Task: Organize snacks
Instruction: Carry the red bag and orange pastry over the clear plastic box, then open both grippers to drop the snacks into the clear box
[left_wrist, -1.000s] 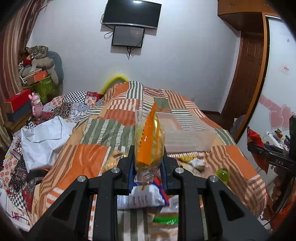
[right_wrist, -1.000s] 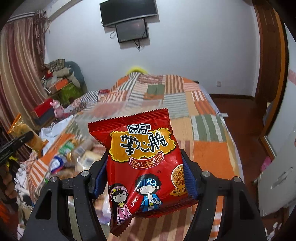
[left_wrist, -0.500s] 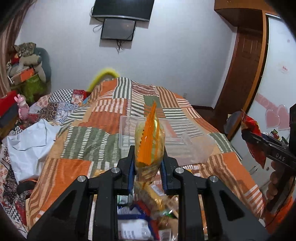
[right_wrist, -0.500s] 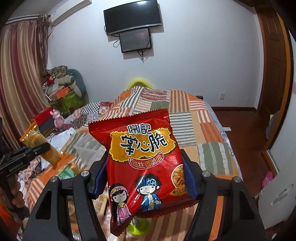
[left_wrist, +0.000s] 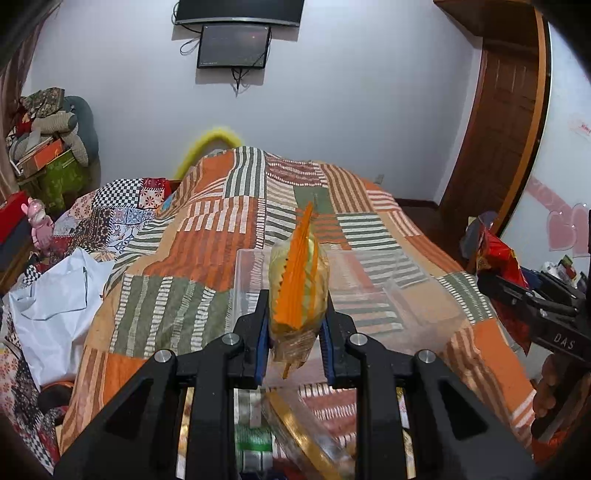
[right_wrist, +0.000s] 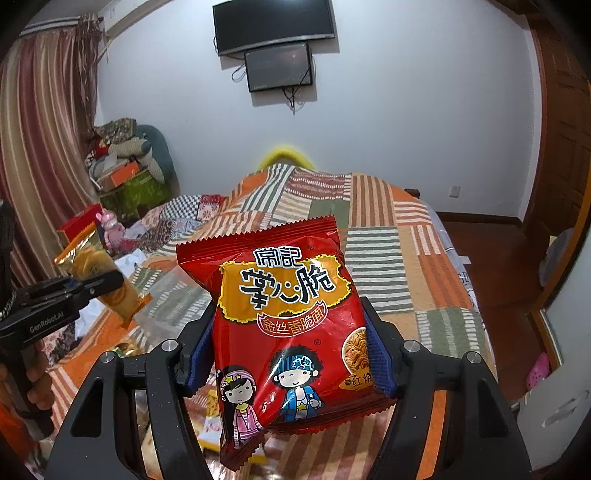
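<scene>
A clear plastic container (left_wrist: 354, 291) on the patchwork bed (left_wrist: 207, 258) is now brought into full view ahead of the left hand-held gripper (left_wrist: 293, 343), where 1 second ago only loose snacks were seen below it; by this it is judged that both packets are being carried toward the container for sorting. The left hand-held gripper is closed on an orange-and-clear cracker packet (left_wrist: 297, 291), held upright between the blue pads, with the container lying just beyond it at 12 o'clock. The right hand-held gripper (right_wrist: 286, 354) is clamped on a red noodle snack bag (right_wrist: 284, 321), held well above the bed. In the left wrist view the container and the loose snack pile (left_wrist: 295, 435) at 6 o'clock are shown, which are largely hidden behind the red bag in the right wrist view. In the right wrist view the bag's printed face and the cracker packet seen side-on at 9 o'clock are shown; from the left, the red bag is glimpsed only edge-on at 3 o'clock.
</scene>
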